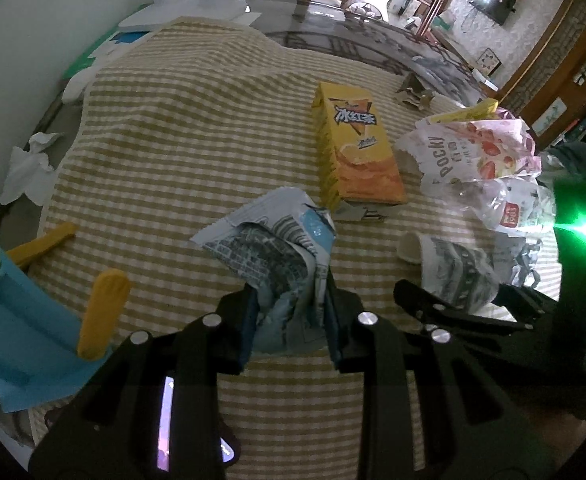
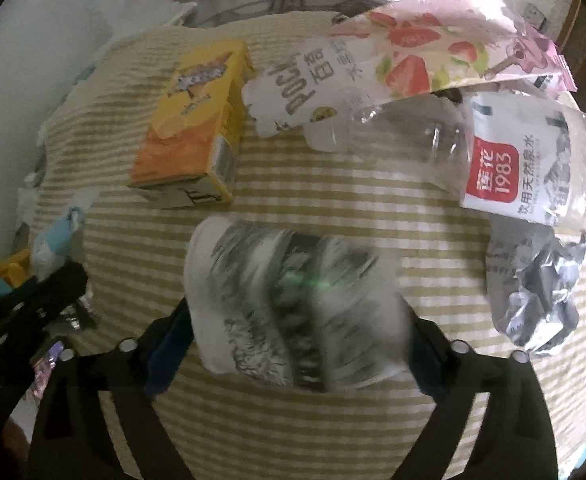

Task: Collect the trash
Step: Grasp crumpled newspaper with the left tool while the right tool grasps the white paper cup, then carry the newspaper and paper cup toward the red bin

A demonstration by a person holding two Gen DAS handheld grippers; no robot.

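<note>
Cloth [image 1: 173, 140]: tan and white stripes. Carton [image 1: 357, 152] on it: yellow-orange. Wrapper [image 1: 465, 152] beside carton: white, red strawberries. Cup [image 2: 293, 304]: white, grey sketch print

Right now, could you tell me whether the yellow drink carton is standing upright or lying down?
Lying down: the yellow drink carton rests flat on the striped cloth, printed face up.

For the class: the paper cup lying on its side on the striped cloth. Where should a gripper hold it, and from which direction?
Grip the paper cup across its mid-body from above. It lies on its side, so the curved wall faces up; the right gripper already straddles it.
</note>
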